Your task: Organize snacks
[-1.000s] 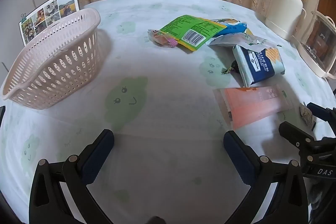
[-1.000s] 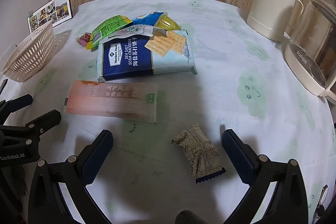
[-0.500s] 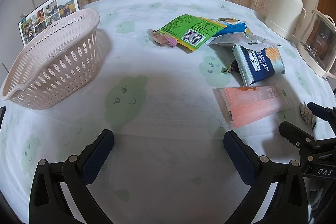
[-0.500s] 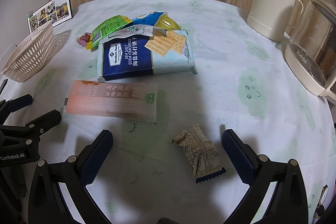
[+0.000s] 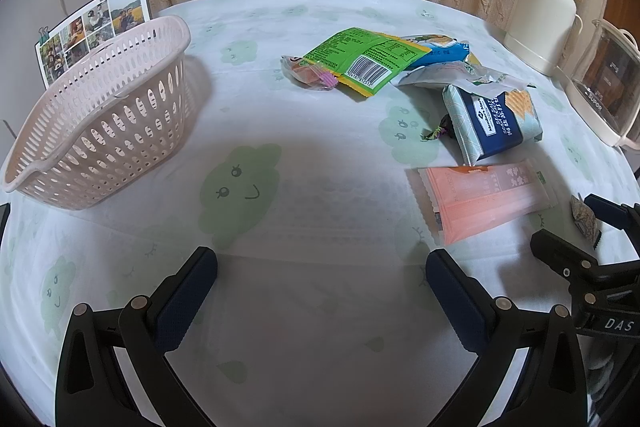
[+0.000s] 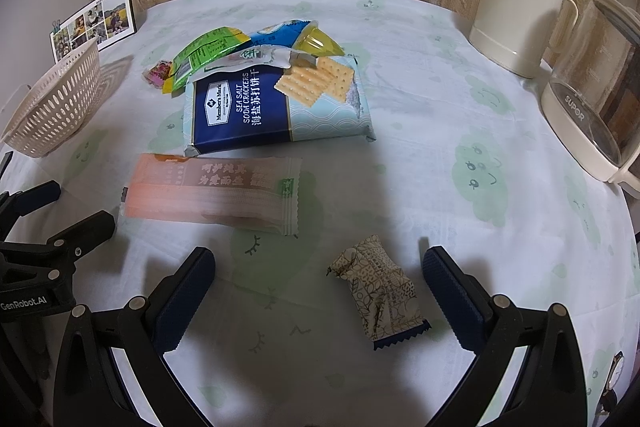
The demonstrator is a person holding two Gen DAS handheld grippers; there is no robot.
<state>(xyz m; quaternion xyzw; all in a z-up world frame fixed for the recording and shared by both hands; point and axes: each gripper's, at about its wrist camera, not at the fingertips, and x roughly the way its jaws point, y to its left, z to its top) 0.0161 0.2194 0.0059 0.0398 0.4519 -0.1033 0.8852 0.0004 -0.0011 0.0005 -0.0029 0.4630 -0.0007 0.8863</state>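
One table (image 5: 320, 307) is carrying one empty slotted basket (image 5: 100, 123) near its left edge, one soda cracker pack (image 6: 276, 107), one pink wrapper pack (image 6: 208, 191), one small patterned candy (image 6: 380, 295). Bare cloth is lying between basket and snacks. Left hand-held gripper (image 5: 320, 267) and right hand-held gripper (image 6: 318, 267) are hovering wide open, holding nothing.

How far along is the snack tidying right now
Nothing looks done: what shows of the basket holds no snacks. Nothing is in hand; the left claw and right claw are open, the right one around the small patterned packet. The cracker pack, pink packet and the rest lie on the table.
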